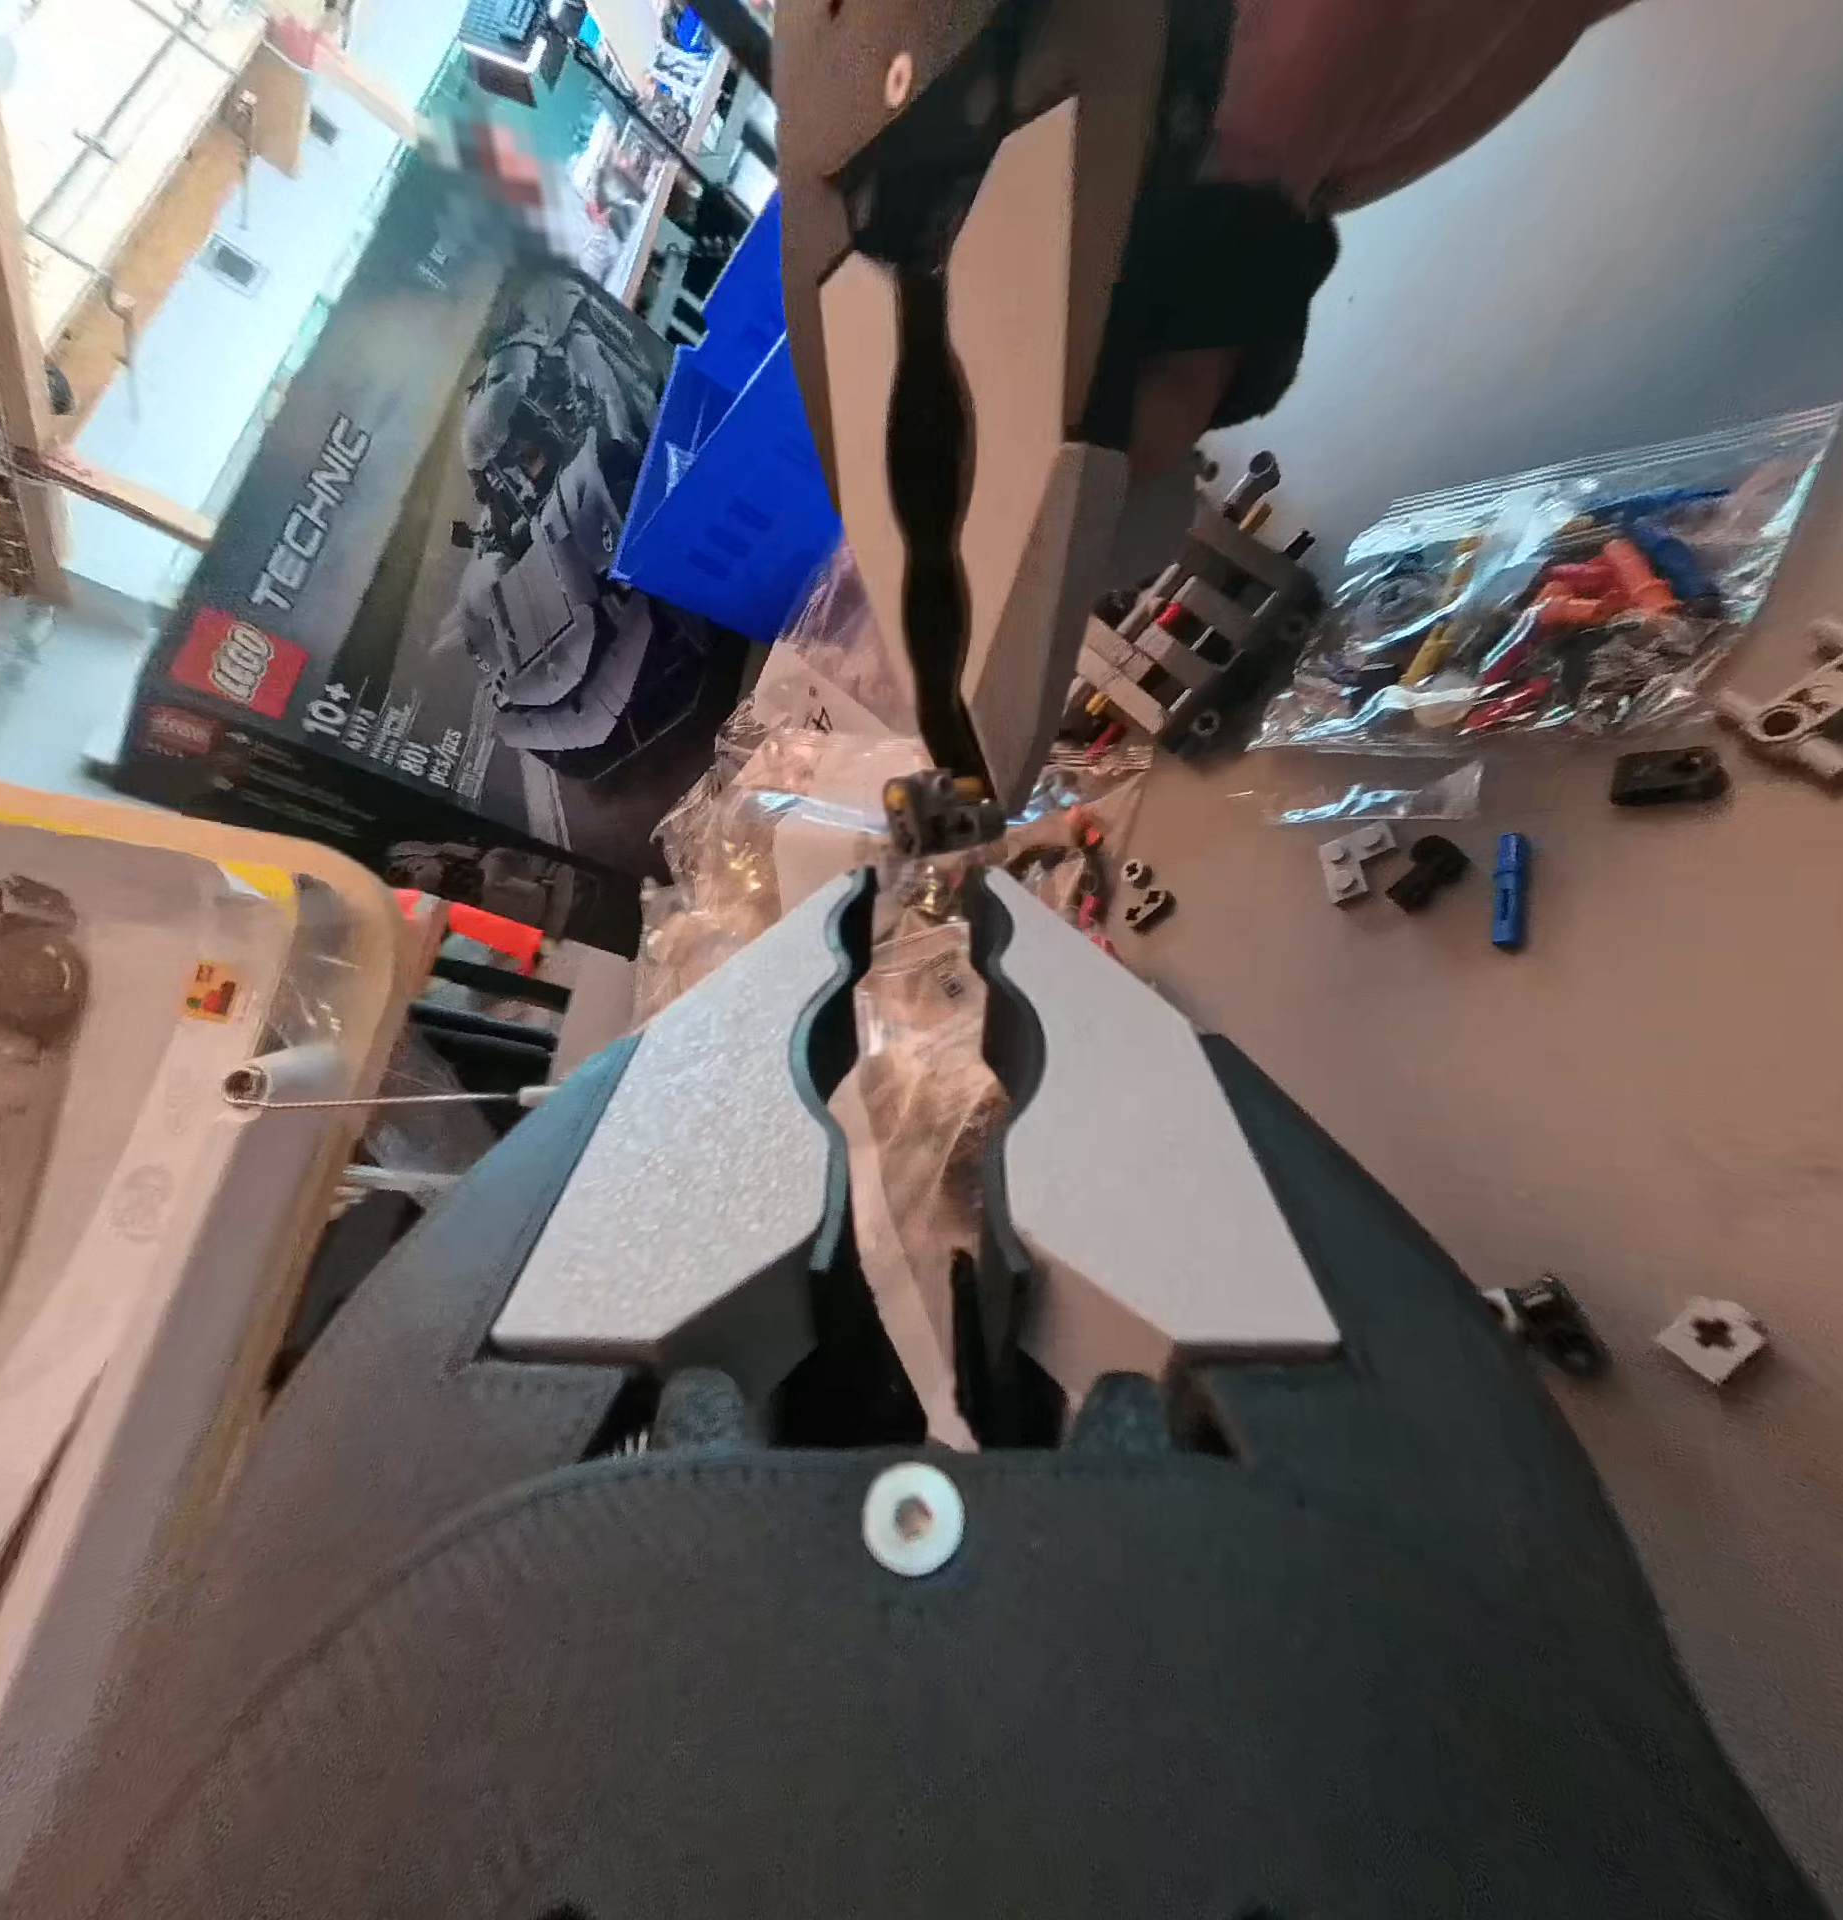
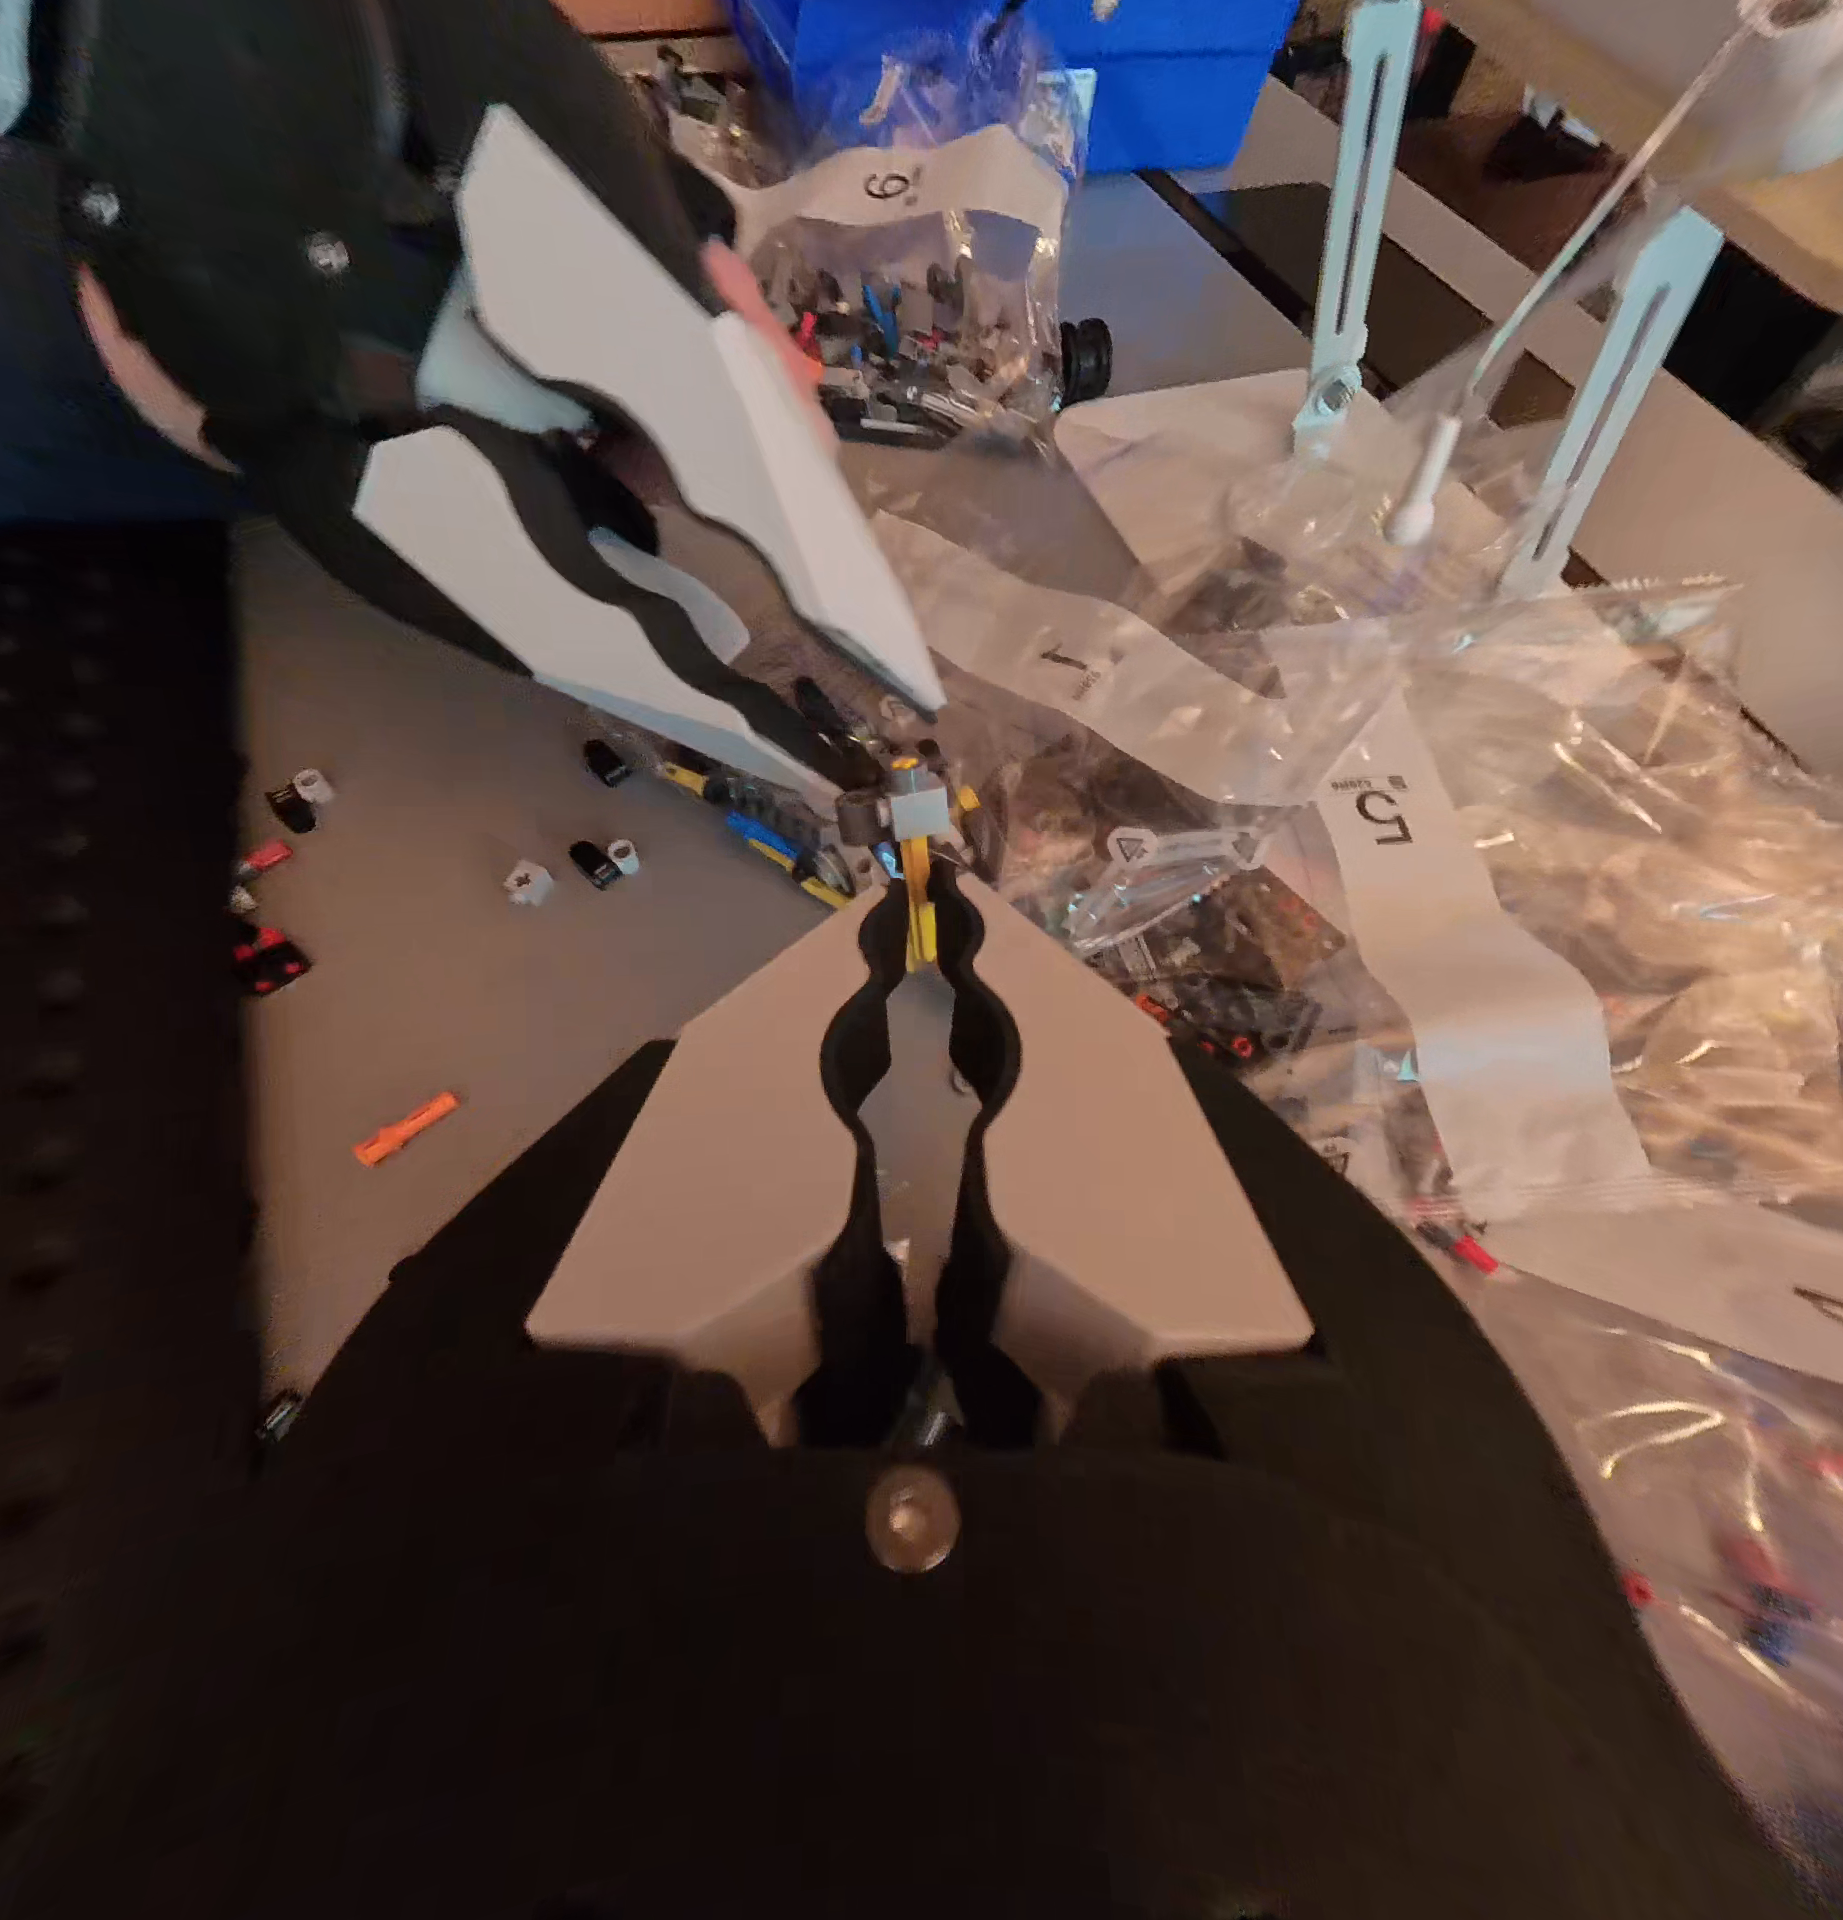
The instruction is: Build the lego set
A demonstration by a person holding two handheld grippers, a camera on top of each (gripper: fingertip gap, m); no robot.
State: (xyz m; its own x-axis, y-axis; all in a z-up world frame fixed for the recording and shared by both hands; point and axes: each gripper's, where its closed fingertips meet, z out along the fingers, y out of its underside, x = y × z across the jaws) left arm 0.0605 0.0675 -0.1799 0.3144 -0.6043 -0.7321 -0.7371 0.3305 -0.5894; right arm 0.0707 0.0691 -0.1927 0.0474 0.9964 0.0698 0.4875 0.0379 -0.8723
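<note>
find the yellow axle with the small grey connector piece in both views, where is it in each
Left wrist view: the small grey connector piece sits just above centre, beyond the left gripper, pinched by the right gripper coming down from above; only a bit of yellow shows.
Right wrist view: the yellow axle runs up from the right gripper, just above centre.
Shared landmark: the blue bin.

Small dark connector piece (image 1: 938, 810) at my left gripper (image 1: 922, 894) tips: motion-blurred, can't tell if I'm pinching it. Yellow axle (image 2: 917, 914): its far end is hidden inside the grey block (image 2: 919, 812). Lego box (image 1: 397, 582) is partly behind the blue bin (image 1: 730, 499). Contents of the numbered bags (image 2: 1395, 935) too glare-washed to sort.
</note>
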